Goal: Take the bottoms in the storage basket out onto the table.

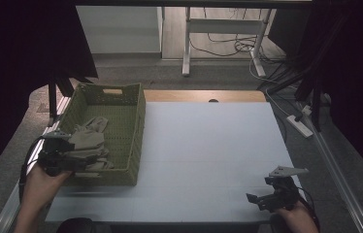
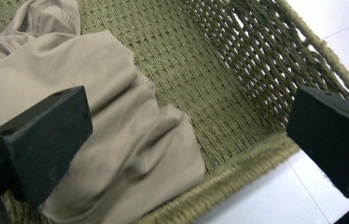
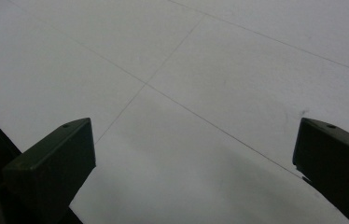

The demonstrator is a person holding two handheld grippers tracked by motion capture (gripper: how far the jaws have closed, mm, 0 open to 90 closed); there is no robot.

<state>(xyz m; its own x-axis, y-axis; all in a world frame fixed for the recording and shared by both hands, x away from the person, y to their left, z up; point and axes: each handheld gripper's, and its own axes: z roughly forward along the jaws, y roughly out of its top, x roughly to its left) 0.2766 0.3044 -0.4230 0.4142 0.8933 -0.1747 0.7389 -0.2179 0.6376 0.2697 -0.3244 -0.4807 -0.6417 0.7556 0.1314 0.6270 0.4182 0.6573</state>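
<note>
A green woven basket [image 1: 136,127] stands on the left part of the white table [image 1: 208,145]. Beige crumpled cloth [image 1: 90,141] lies inside it, toward its near left corner. My left gripper [image 1: 75,162] hovers over the basket's near left corner, just above the cloth. In the left gripper view its jaws stand wide apart over the cloth [image 2: 116,135] and the basket's rim [image 2: 238,168], holding nothing. My right gripper [image 1: 259,200] rests low at the table's near right edge. The right gripper view has its jaws wide apart over bare table [image 3: 196,84].
The table's far edge shows a wooden strip [image 1: 204,95]. Beyond it a desk frame [image 1: 228,34] and cables [image 1: 233,46] stand on the floor. A power strip [image 1: 300,125] lies off the table's right side. Dark curtains [image 1: 24,43] flank both sides.
</note>
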